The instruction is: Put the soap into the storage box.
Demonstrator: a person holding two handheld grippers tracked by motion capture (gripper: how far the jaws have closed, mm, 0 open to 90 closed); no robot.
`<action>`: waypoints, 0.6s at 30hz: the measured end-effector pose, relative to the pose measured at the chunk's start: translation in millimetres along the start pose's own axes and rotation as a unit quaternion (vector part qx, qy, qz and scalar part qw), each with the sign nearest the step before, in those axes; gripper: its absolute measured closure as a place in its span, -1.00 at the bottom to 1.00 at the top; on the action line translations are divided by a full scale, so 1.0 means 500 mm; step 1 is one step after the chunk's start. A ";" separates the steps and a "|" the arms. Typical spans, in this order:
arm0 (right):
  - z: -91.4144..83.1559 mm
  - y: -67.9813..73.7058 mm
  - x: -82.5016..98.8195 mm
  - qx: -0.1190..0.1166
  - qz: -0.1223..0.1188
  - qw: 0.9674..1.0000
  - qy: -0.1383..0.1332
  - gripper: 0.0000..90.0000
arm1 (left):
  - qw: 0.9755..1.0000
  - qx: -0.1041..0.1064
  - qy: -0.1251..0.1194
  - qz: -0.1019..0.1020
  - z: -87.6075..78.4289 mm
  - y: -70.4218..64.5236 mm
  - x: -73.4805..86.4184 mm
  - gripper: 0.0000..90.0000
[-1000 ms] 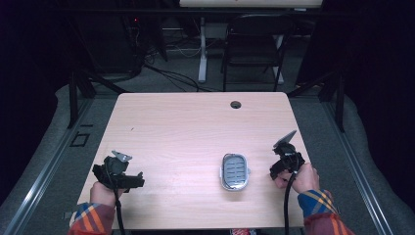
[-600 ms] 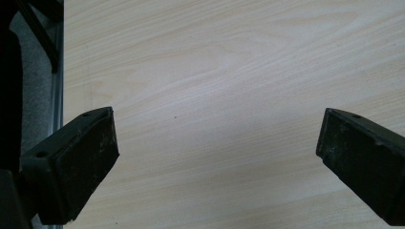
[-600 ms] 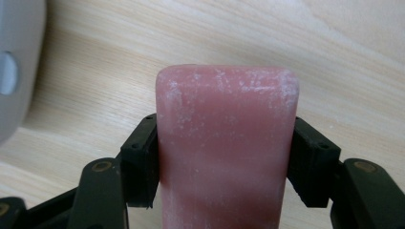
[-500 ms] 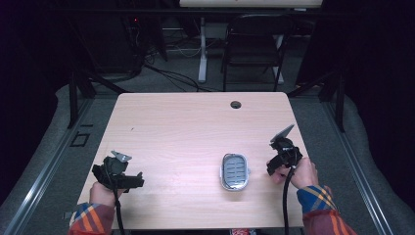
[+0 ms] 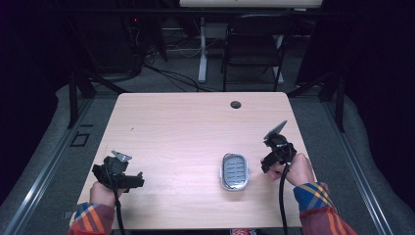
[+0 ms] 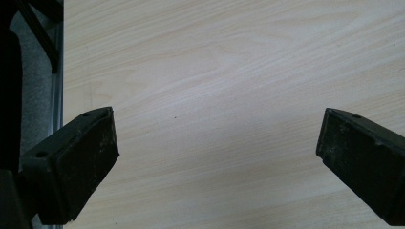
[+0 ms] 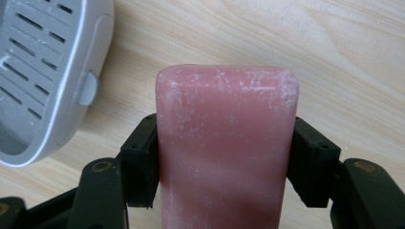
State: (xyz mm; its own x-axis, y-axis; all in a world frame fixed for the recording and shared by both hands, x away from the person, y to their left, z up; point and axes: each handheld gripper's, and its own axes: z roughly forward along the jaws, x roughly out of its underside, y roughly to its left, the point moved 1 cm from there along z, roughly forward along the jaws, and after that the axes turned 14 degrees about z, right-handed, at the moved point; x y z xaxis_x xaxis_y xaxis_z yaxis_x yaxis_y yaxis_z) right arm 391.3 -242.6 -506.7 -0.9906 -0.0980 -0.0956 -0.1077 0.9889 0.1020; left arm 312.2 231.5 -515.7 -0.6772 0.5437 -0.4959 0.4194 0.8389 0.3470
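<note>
Gripping: the right gripper (image 7: 224, 157) has its two black jaws closed on the long sides of a pink soap bar (image 7: 227, 143); both pads press flat against it, and the bar stands out past the jaw tips.
Right gripper, place: in the high view the right gripper (image 5: 270, 161) is over the table's right part, near the right edge and toward the near edge, its jaw end pointing toward the soap dish.
Soap bar, look: pink with pale streaks and a whitish dusting, rounded corners; held clear of the wood, just beside the dish.
Soap dish: a grey slotted soap dish (image 5: 234, 171) lies flat on the table (image 5: 186, 127), right of the middle and near the near edge; in the right gripper view its rim (image 7: 93, 57) sits to the left of the bar, apart from it.
Left gripper, jaws: the left gripper (image 6: 215, 162) stands wide open, with nothing but bare wood between its two jaws.
Left gripper, place: the left gripper (image 5: 122, 177) is at the near left corner of the table, well apart from the dish.
Count, grippers: two, one in each hand.
Count, soap bars: one.
Count, soap dishes: one.
Count, holes in the tabletop: one round cable hole (image 5: 236, 105) near the far edge.
</note>
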 end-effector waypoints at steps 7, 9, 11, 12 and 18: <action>-0.009 0.015 -0.002 -0.002 -0.007 1.000 -0.008 -0.17 | 1.000 0.000 0.000 -0.001 0.000 -0.001 -0.001 -0.99; -0.012 0.018 -0.004 0.001 -0.015 1.000 -0.001 -0.17 | 1.000 0.000 0.000 -0.001 0.001 -0.001 -0.001 -0.99; -0.013 0.019 -0.004 0.001 -0.017 1.000 0.000 -0.17 | 1.000 0.000 0.000 0.000 0.001 -0.001 -0.001 -0.99; -0.012 0.022 -0.003 -0.002 -0.012 1.000 -0.006 -0.17 | 1.000 0.000 0.000 -0.001 0.001 -0.001 -0.002 -0.99; -0.023 0.033 -0.004 0.000 -0.020 1.000 -0.005 -0.17 | 1.000 0.001 0.001 -0.001 0.000 0.000 -0.001 -0.99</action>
State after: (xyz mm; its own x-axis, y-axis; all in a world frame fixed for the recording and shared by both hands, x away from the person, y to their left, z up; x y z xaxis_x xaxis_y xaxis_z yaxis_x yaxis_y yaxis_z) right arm 390.8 -227.1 -493.4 -0.9846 -0.1366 -0.1086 -0.1475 0.9841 0.0986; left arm 312.8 231.1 -515.5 -0.6800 0.5412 -0.4946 0.4186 0.8405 0.3441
